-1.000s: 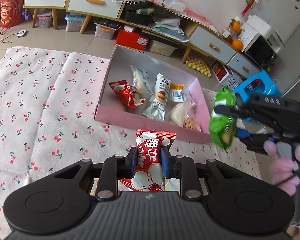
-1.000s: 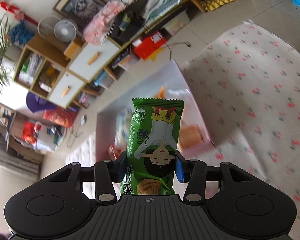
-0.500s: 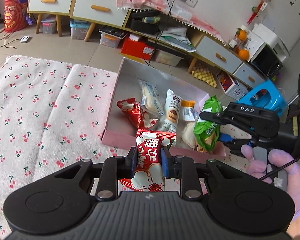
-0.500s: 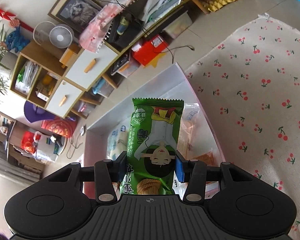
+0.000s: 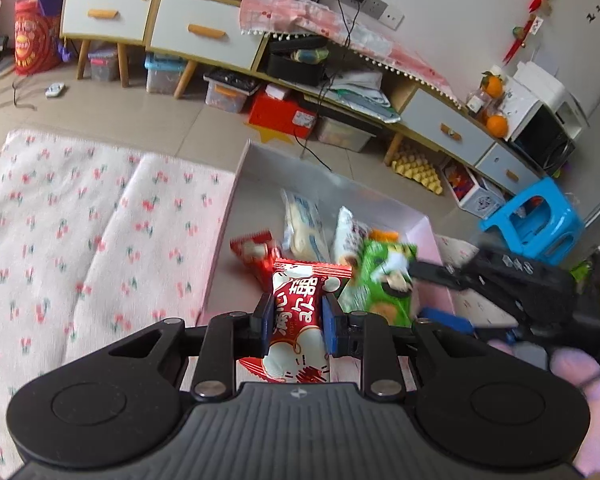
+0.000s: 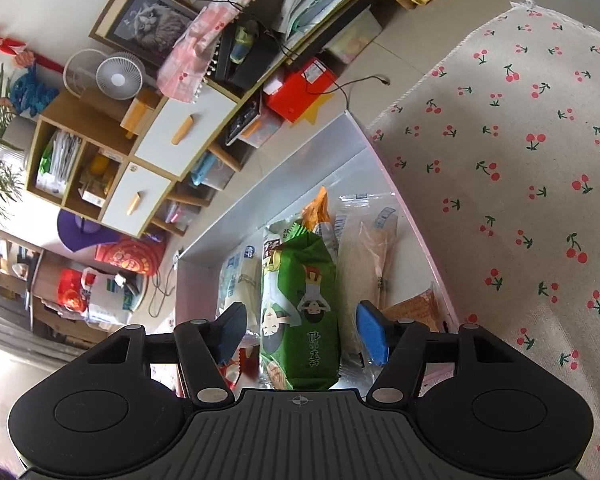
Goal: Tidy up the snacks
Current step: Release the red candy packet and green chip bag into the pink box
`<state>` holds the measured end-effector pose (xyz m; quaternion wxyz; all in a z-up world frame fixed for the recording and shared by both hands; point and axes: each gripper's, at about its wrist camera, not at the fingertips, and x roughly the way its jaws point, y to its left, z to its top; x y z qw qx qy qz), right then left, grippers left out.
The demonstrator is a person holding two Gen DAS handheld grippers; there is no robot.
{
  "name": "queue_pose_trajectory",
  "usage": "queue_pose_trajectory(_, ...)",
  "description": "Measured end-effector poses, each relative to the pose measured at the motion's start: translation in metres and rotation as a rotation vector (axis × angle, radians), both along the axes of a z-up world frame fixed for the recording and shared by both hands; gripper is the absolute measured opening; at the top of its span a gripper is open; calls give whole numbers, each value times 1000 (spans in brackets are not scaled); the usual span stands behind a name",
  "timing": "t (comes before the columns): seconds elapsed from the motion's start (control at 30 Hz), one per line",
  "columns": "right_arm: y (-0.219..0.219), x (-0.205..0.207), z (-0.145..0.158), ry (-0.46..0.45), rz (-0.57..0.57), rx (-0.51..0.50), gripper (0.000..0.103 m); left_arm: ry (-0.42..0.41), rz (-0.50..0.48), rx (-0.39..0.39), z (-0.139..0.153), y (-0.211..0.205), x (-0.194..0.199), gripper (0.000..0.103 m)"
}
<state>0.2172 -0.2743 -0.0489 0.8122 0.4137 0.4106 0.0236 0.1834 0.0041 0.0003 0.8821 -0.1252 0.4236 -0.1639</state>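
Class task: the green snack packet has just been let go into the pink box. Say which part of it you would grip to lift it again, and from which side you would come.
Grip the green snack packet across its narrow width at mid-length, coming from above over the pink box wall. It lies long and flat on the other packets, its long edges free. The right gripper, jaws opening, already straddles it that way.

A: where's the green snack pack (image 6: 300, 304) at?
B: center frame, lying lengthwise on the other packets inside the pink box (image 6: 412, 216). Red snack pack (image 5: 298, 312) is upright, lower center, at the box's near edge.
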Motion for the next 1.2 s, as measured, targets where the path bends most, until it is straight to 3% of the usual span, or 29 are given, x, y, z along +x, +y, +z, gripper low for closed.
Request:
queue_pose_trajectory(0.4, -2, 2, 3, 0, 16, -9, 63, -80, 19, 190, -11, -30, 49, 23)
queue_pose_trajectory(0.6, 2, 1, 4, -7, 30, -36, 68, -109, 3, 232, -14, -38, 52, 25)
queue_pose_trajectory(0.67, 4, 1, 5, -7, 43, -53, 68, -122, 12, 249, -12, -38, 49, 45)
queue_pose_trajectory(0.7, 5, 1, 6, -8, 48, -60, 68, -128, 13, 251, -11, -37, 46, 48)
queue_pose_trajectory(1.2, 13, -28, 35, -17, 73, -133, 75, -115, -4, 253, 12, -26, 11, 71)
